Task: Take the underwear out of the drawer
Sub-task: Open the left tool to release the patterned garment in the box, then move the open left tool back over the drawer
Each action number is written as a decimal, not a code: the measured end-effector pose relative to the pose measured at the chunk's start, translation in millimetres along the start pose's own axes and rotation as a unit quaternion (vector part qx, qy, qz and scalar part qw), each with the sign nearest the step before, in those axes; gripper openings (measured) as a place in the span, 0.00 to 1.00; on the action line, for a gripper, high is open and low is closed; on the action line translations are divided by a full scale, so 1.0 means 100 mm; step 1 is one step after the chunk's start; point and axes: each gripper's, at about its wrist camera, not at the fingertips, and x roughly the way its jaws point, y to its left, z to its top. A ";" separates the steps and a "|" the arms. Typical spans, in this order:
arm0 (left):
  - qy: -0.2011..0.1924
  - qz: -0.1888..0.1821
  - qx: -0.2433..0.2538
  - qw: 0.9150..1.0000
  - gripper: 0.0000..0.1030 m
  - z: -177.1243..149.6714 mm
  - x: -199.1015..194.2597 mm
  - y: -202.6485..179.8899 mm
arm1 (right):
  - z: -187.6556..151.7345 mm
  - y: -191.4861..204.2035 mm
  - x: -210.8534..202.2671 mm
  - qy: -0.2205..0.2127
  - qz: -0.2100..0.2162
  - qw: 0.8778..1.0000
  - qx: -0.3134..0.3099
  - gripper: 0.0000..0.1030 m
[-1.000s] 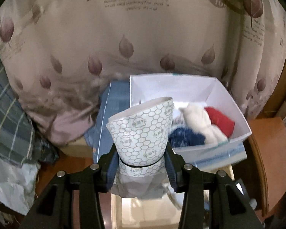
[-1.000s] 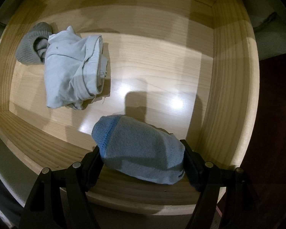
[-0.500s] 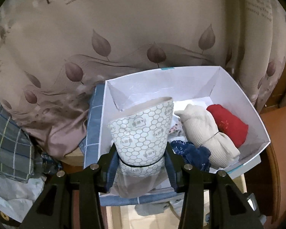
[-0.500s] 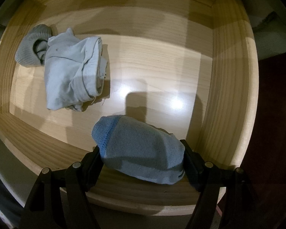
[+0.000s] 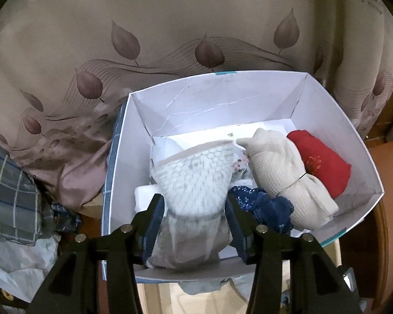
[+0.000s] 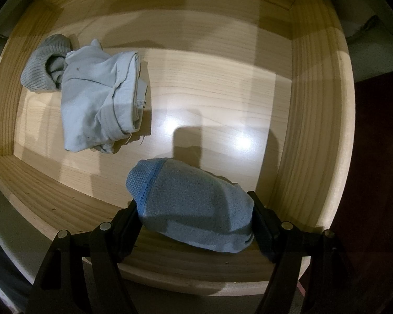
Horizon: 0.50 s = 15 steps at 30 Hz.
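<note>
The left hand-held gripper (image 5: 195,218), its jaws just opening, is releasing the honeycomb-patterned underwear (image 5: 194,180) over the white box (image 5: 327,110); it should be dropped clear. The blue underwear (image 6: 194,206) is clamped by the right hand-held gripper (image 6: 195,225) above the drawer (image 6: 314,104).

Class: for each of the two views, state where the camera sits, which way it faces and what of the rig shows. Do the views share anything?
Left wrist: on the left gripper, angled down into a white box before a leaf-print curtain; its jaws, just opening, flank a hexagon-print garment.
Right wrist: on the right gripper, facing straight down into the wooden drawer; its jaws press a blue garment.
Shared: nothing recognisable.
</note>
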 end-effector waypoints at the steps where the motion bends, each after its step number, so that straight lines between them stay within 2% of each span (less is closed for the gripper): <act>1: -0.004 0.000 0.000 1.000 0.49 0.00 -0.03 0.01 | 0.00 0.00 0.00 0.000 0.000 1.000 0.000 0.70; 4: -0.017 -0.003 -0.002 1.000 0.56 -0.01 -0.14 0.05 | 0.00 0.00 0.00 0.000 0.000 1.000 0.000 0.70; 10: -0.022 -0.003 -0.005 1.000 0.57 -0.18 -0.35 0.24 | 0.01 0.01 0.00 0.004 -0.004 1.000 -0.001 0.70; 15: -0.012 0.002 0.003 1.000 0.57 -0.55 -0.47 0.46 | 0.01 0.02 0.01 0.008 -0.009 1.000 0.000 0.69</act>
